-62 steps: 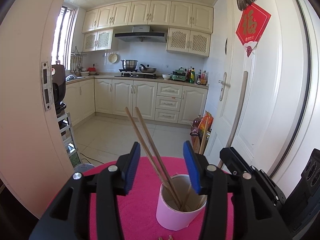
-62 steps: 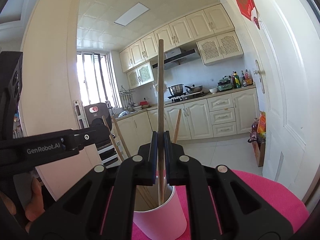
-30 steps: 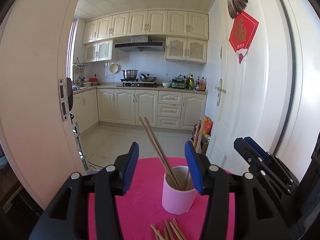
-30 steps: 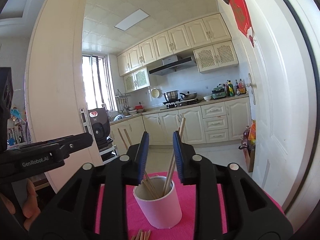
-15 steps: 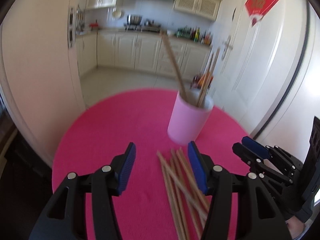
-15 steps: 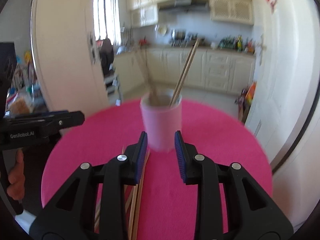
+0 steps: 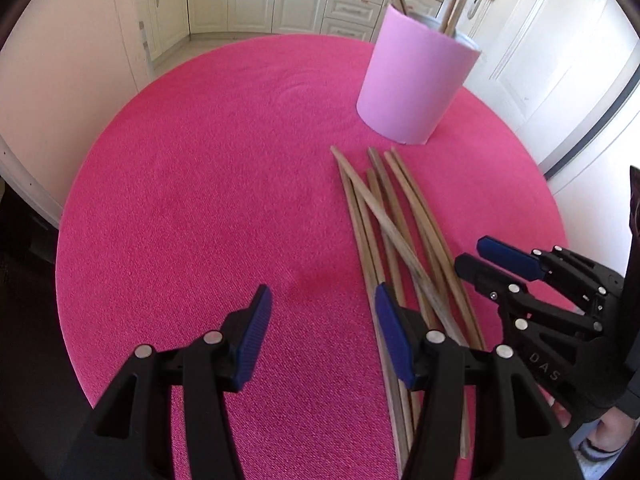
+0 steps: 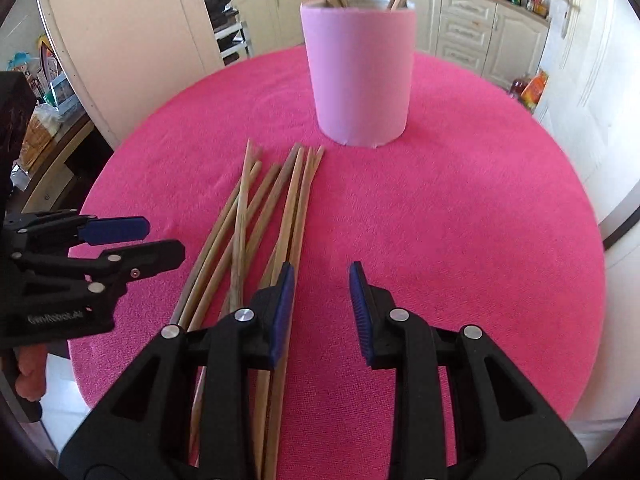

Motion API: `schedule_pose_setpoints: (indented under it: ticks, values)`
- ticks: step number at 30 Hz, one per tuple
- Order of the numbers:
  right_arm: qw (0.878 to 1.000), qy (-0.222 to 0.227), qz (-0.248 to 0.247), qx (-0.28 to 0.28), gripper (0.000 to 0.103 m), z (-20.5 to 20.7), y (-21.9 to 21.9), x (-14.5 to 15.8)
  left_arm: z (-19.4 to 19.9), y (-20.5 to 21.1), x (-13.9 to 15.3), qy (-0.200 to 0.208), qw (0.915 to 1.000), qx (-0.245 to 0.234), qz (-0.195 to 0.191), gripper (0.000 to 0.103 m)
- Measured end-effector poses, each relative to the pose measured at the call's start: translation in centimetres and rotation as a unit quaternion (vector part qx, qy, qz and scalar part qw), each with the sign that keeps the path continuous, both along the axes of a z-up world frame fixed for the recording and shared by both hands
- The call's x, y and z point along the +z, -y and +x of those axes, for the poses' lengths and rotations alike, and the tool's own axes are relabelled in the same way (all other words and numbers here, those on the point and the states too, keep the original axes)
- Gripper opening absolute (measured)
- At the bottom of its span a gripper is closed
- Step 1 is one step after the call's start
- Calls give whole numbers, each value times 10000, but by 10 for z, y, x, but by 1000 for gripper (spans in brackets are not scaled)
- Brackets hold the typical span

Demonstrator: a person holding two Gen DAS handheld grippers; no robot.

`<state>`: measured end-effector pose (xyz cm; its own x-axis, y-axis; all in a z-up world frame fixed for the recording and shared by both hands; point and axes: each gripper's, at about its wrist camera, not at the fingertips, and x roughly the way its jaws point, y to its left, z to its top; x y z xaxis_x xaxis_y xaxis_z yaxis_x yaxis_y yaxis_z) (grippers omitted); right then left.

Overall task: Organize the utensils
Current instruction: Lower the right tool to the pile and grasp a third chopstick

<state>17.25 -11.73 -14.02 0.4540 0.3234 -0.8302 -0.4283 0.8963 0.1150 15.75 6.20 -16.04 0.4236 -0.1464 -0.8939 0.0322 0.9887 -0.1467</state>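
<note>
A pink cup (image 7: pixel 416 80) (image 8: pixel 360 76) stands upright at the far side of the round pink table (image 7: pixel 200 184) (image 8: pixel 480 200), with several wooden chopsticks standing in it. Several loose chopsticks (image 7: pixel 396 232) (image 8: pixel 264 220) lie in a crossed pile in front of the cup. My left gripper (image 7: pixel 322 320) is open and empty, low over the cloth just left of the pile; it also shows in the right wrist view (image 8: pixel 132 240). My right gripper (image 8: pixel 322 300) is open and empty, just right of the pile; it also shows in the left wrist view (image 7: pixel 480 256).
The table edge curves round on all sides. A white door (image 7: pixel 560 60) stands close behind the table at the right. A door frame (image 8: pixel 120 40) is at the left, with kitchen cabinets (image 8: pixel 480 28) beyond.
Both grippers have tilted down from facing the kitchen to looking at the table. The right gripper opened and left its chopstick in the cup, then both drew back toward the loose pile.
</note>
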Motion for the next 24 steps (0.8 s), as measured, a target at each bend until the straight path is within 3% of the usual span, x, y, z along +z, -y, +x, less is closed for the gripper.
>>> schedule_pose_setpoints:
  ticks: [15, 20, 24]
  values:
    - [9986, -60, -483, 209, 27, 7, -17, -1, 13, 32, -11, 21, 9986, -52, 519, 54]
    - [9987, -134, -433, 237, 14, 12, -9, -1, 16, 31, -11, -24, 9989, -119, 455, 54]
    - [9986, -238, -384, 257, 10, 15, -3, -1, 15, 27, -9, -74, 9989, -194, 412, 52]
